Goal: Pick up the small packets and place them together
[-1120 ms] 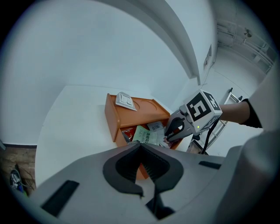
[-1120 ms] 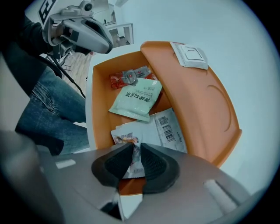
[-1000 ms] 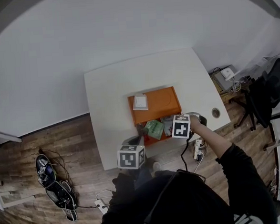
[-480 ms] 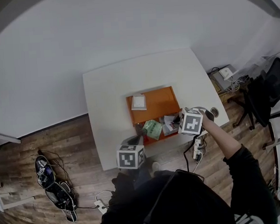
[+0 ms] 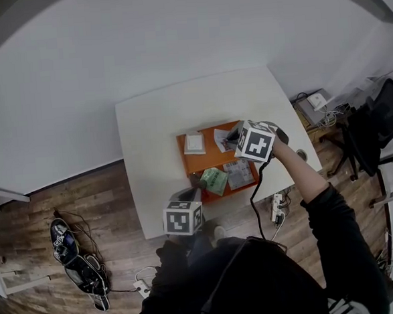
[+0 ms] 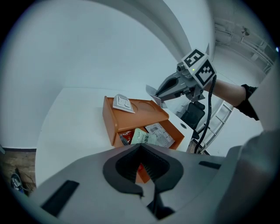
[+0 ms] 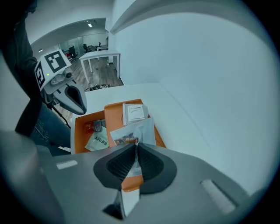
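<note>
Right gripper view: a pale packet point(image 7: 130, 132) is held clamped between the right gripper's point(image 7: 134, 146) fingers point(image 7: 151, 164) above the orange tray point(image 7: 114, 113) on the desk point(image 7: 175, 114). The left gripper's point(image 6: 141, 145) fingers point(image 6: 154, 164) are pressed together, empty, near the tray's front.

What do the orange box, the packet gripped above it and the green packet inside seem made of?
The orange box looks like moulded plastic, matt: even colour, rounded edges. The packet in the right hand-held gripper seems thin film or foil, slightly glossy; it creases between the jaws. The green packet is probably a printed plastic or paper sachet; finish too small to tell.
</note>
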`<move>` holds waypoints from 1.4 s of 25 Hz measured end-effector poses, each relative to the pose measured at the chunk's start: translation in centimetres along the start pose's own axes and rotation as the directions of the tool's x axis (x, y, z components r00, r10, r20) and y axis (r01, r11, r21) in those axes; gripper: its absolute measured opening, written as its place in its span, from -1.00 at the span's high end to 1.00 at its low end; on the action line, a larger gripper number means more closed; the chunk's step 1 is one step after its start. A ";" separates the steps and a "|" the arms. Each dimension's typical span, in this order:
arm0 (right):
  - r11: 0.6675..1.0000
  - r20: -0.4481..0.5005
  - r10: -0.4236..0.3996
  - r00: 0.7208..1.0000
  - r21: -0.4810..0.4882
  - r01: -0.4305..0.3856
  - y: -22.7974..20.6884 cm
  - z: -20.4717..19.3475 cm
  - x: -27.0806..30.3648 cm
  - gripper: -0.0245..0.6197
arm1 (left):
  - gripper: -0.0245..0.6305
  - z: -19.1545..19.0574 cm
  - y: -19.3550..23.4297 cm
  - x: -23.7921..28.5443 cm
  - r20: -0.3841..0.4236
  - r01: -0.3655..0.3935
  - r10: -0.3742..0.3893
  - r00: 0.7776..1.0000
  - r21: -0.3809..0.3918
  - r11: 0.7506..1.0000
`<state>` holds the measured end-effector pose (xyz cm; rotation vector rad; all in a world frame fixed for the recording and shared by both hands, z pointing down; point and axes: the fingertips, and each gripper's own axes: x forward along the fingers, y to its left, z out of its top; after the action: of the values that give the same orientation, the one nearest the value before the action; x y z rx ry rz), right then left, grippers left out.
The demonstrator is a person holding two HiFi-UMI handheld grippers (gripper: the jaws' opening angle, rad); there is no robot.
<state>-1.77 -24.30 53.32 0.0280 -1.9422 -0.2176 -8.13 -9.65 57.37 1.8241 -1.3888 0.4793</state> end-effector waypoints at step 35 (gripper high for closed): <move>0.998 0.001 0.036 0.999 0.047 -0.036 -2.2 2.3 4.3 0.62 | 0.93 -0.1 1.0 -0.2 -0.010 0.007 -0.007 1.000 -0.008 1.000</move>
<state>-5.66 -26.71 56.04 0.0235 -1.9458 -0.1481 -9.13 -9.56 57.69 1.8173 -1.3749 0.4778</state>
